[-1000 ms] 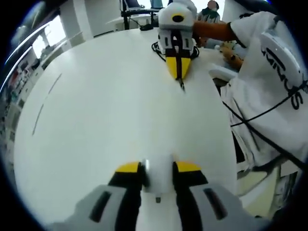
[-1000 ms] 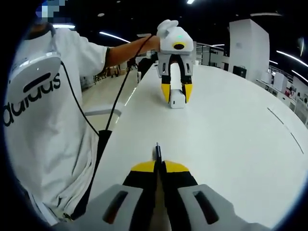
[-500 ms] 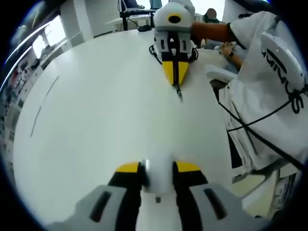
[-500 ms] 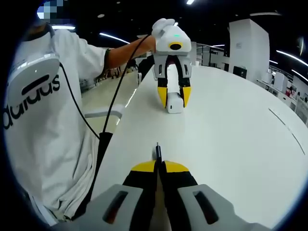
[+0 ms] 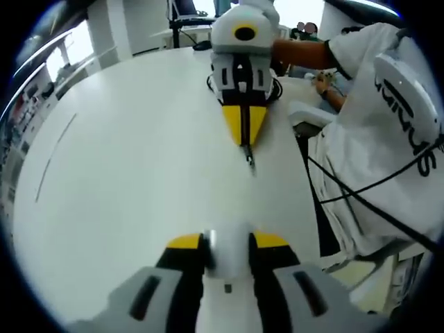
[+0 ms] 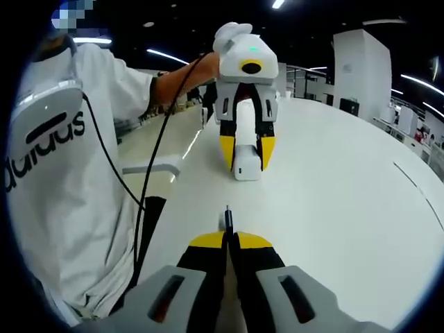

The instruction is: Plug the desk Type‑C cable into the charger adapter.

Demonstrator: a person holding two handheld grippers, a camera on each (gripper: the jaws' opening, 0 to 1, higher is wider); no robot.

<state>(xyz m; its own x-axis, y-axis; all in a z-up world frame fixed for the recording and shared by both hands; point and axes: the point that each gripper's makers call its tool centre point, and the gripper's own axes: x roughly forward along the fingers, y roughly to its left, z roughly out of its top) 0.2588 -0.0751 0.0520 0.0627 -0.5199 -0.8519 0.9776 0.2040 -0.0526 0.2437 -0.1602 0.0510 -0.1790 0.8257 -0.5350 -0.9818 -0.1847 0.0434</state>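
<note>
Left hand-held gripper [image 5: 229, 243] clamping white charger adapter [image 5: 227, 258], right hand-held gripper [image 6: 228, 239] pinching Type-C cable [image 6: 227, 218], plug facing adapter, apart

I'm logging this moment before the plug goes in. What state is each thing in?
Left claw: shut on the charger adapter.
Charger adapter: white, clamped, facing the plug, nothing plugged in.
Right claw: shut on the Type-C cable.
Type-C cable: plug tip poking past the jaws, apart from the adapter.
Table: white, beneath both claws.
</note>
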